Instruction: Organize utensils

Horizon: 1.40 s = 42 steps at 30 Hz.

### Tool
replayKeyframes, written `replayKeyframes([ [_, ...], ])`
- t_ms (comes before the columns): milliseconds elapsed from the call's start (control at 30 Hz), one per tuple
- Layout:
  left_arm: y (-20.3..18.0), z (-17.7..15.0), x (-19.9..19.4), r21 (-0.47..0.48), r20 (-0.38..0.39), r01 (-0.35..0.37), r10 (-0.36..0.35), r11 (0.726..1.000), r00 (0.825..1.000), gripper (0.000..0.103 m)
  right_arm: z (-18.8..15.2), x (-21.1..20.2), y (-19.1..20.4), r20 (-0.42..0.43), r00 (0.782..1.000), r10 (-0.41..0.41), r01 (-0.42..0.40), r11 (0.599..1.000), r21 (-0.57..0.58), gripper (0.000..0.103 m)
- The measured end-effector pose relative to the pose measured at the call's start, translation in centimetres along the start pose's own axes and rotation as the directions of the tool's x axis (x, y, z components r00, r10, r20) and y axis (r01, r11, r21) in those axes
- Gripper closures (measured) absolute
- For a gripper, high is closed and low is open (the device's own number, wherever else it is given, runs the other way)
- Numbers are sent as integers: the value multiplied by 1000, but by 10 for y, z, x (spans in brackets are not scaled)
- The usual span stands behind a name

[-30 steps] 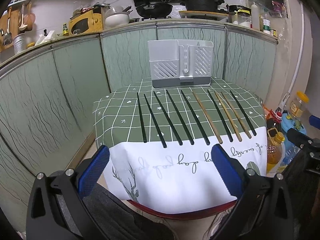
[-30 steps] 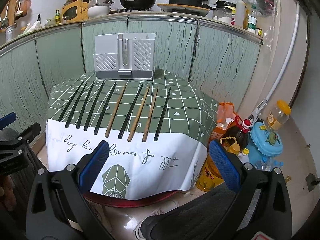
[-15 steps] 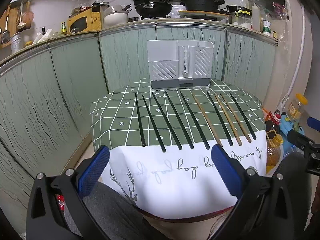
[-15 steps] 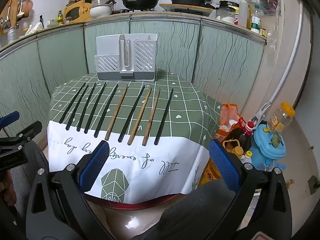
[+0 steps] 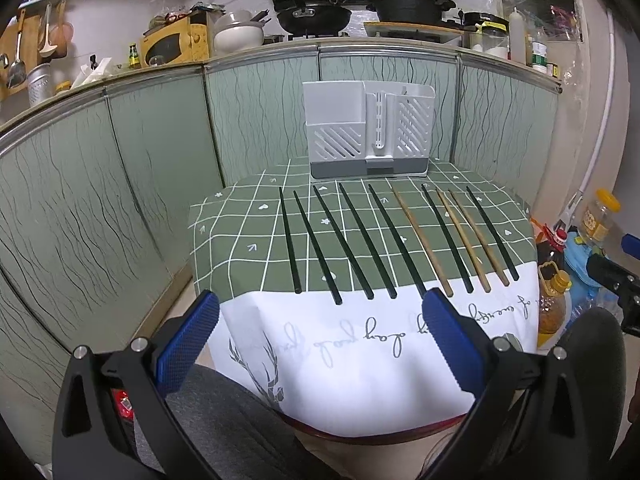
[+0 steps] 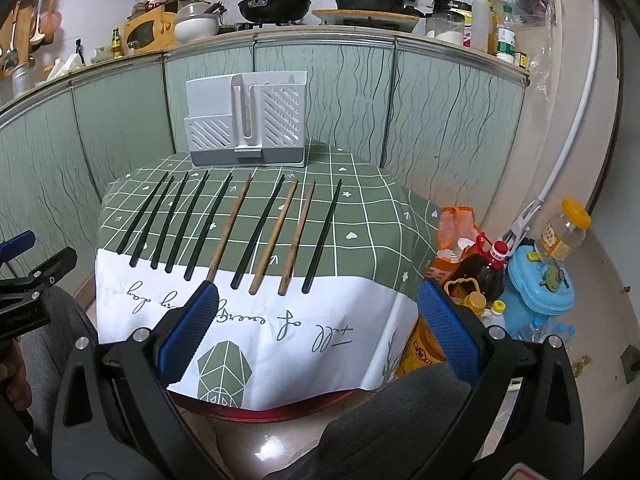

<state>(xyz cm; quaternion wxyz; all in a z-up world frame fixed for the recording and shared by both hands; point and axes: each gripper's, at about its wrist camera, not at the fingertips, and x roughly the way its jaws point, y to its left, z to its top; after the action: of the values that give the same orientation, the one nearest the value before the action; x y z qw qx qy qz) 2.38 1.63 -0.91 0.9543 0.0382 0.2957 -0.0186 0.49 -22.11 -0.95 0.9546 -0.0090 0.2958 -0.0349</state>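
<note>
Both tools have edged closer to the worktop (image 5: 224, 240); left tool (image 5: 320, 344) and right tool (image 6: 316, 332) gape, released. Ten slender chopsticks, black and wooden (image 6: 256, 228), lie ahead, pointing lengthwise toward the white slotted holder (image 5: 368, 132); the rightmost black chopstick (image 6: 322, 234) is nearest the right tool.

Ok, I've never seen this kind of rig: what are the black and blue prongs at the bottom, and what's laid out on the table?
They are hand-held tongs, one in each of a person's hands, each with a fisheye camera looking along its fingers. One picture is from the left tongs, the other from the right tongs. Both are open and hold nothing. On the green checked tablecloth lie ten chopsticks in a row, seven black chopsticks and three wooden chopsticks. Behind them stands a white utensil holder.
</note>
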Motion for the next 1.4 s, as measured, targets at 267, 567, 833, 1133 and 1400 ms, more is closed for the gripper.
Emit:
replayKeyframes([
  [267,3,2,-13,-11,37,-8,9,1000,999,4,4,-13,-4,39,999,-14,15,1000,-17,8],
  [567,12,9,-23,-23,73,-46,47,999,996,4,7,-20,-10,69,997,-35,37,999,-23,8],
  [833,19,9,-20,14,108,-117,114,993,988,4,8,-14,-17,75,995,-58,58,998,-5,8],
  [1133,35,7,27,-14,-3,-38,38,999,999,4,9,22,-27,13,1000,-24,24,1000,1,8],
  [1400,42,6,71,-29,-73,-49,47,998,996,4,13,62,-33,-47,999,2,-2,1000,6,8],
])
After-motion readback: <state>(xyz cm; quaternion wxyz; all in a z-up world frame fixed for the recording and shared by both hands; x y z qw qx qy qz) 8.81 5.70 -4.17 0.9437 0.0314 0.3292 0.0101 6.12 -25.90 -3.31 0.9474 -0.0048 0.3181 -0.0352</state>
